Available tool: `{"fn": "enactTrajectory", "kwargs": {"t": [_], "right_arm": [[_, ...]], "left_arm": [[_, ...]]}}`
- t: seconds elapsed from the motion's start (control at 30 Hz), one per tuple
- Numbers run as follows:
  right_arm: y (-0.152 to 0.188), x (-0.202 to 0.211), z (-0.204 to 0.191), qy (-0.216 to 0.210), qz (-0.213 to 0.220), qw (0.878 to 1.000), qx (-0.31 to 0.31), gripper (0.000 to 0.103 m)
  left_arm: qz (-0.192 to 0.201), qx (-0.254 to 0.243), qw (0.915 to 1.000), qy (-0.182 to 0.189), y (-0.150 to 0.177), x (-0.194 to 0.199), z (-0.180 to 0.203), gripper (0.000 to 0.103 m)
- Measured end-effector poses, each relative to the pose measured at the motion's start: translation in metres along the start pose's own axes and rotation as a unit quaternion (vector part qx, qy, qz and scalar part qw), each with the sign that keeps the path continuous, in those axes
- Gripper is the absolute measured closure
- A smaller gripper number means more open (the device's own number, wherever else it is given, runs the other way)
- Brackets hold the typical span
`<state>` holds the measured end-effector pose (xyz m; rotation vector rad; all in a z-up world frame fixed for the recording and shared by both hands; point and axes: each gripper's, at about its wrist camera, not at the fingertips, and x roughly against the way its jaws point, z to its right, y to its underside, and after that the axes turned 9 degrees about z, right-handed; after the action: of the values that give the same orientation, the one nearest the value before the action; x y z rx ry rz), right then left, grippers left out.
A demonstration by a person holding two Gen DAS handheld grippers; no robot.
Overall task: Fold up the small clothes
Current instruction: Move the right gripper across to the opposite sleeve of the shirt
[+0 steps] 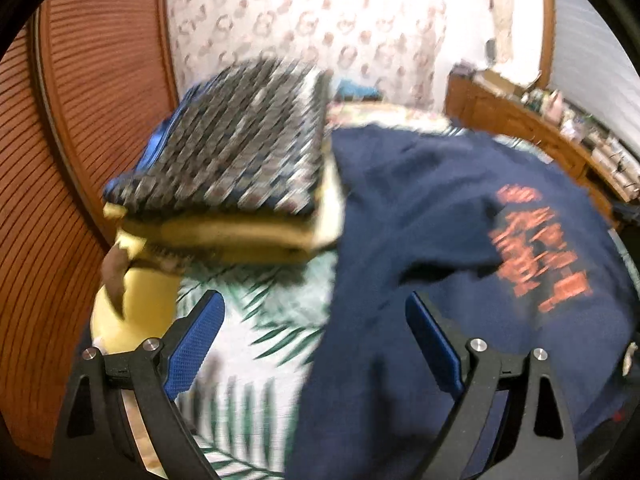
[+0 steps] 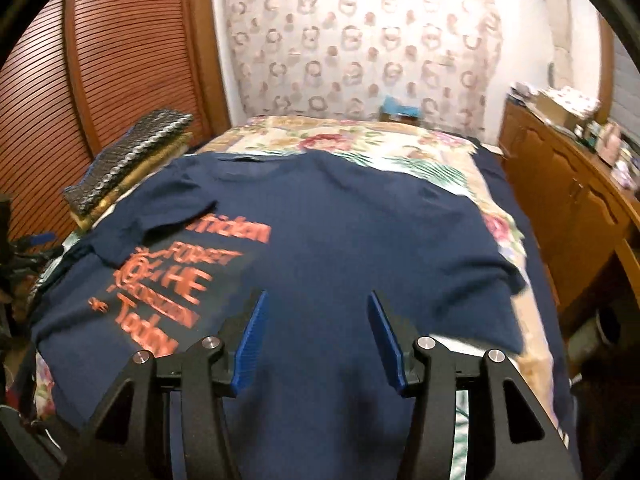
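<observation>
Navy cotton covers most of the bed: one T-shirt (image 2: 340,216) with orange print lies spread flat on the flowered bedspread (image 2: 404,148). Its collar is toward the patterned curtain (image 2: 360,40) at the far end, and its hem is toward the cameras, so its long axis runs along the bed. One sleeve on the print side is folded in over the orange letters.

Both grippers stand open and hold nothing. The right gripper (image 2: 316,300) is above the lower middle of the shirt, and the cloth shows under the gap between its blue pads, not touched by them. The left gripper (image 1: 316,304) is wider open, at the shirt's side edge, half over navy cloth and half over bedspread.

One stack of folded clothes (image 1: 236,184) lies beside the shirt, near the wooden louvred door (image 1: 80,140). A grey patterned piece is on top, with yellow pieces under it; I cannot count them because of blur.
</observation>
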<state>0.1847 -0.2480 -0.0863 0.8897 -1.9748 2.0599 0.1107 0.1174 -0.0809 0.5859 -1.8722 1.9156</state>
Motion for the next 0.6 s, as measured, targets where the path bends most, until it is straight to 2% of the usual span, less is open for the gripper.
{"fn": "enactTrajectory", "kwargs": {"t": [0.17, 0.43, 0.6], "right_arm": [[0.009, 0.001, 0.017, 0.018, -0.013, 0.999, -0.033, 0.046], [0.015, 0.003, 0.025, 0.044, -0.019, 0.997, -0.065, 0.046], [0.018, 0.004, 0.03, 0.051, -0.027, 0.995, -0.08, 0.046]], "left_arm": [[0.013, -0.006, 0.9987, 0.049, -0.017, -0.002, 0.039, 0.01], [-0.018, -0.052, 0.9921, 0.113, -0.024, -0.038, 0.119, 0.01], [-0.043, -0.078, 0.9876, 0.129, -0.022, -0.055, 0.157, 0.011]]}}
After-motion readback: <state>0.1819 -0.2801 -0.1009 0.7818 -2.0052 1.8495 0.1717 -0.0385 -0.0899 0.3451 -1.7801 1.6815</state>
